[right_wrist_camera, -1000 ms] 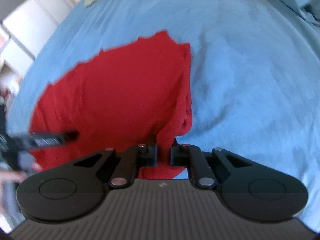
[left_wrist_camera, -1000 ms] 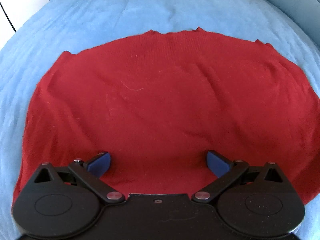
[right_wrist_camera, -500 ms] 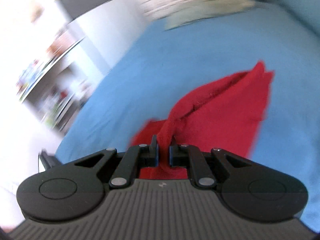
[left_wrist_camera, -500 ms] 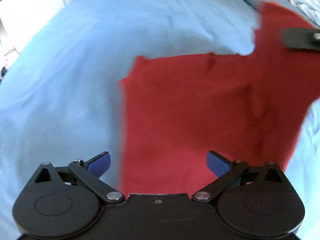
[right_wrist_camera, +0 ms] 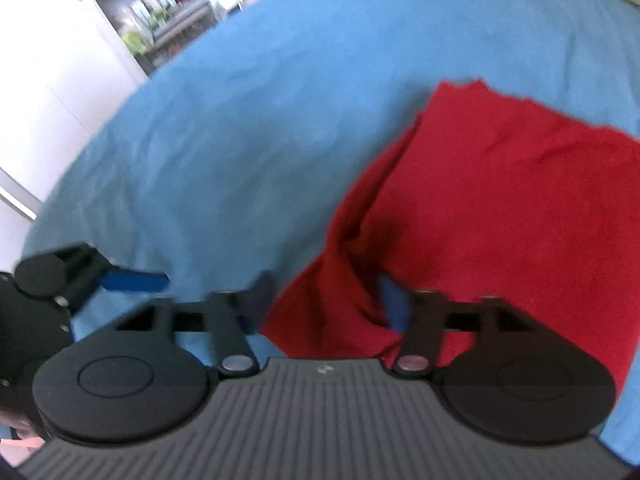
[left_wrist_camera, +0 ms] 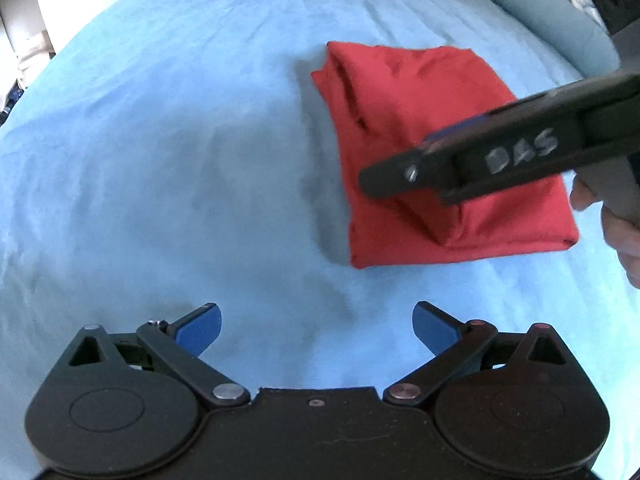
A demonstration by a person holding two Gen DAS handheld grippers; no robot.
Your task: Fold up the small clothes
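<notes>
A red garment (left_wrist_camera: 420, 128) lies folded into a rough rectangle on the blue bedspread (left_wrist_camera: 168, 152). It also shows in the right wrist view (right_wrist_camera: 500, 208), where a raised fold of it sits between my right gripper's (right_wrist_camera: 326, 298) spread fingers. The right gripper is open and shows from the side over the garment in the left wrist view (left_wrist_camera: 404, 164). My left gripper (left_wrist_camera: 316, 328) is open and empty, over bare bedspread in front of the garment, and shows at the left edge of the right wrist view (right_wrist_camera: 132, 280).
A grey-blue pillow (left_wrist_camera: 548, 20) lies at the far right of the bed. White furniture (left_wrist_camera: 24, 12) stands past the left edge. A shelf with bottles (right_wrist_camera: 160, 4) stands beyond the bed in the right wrist view.
The right gripper carried a pinched edge of the garment over, folding it to a smaller rectangle, then opened. The left gripper drew back off the garment, staying open.
</notes>
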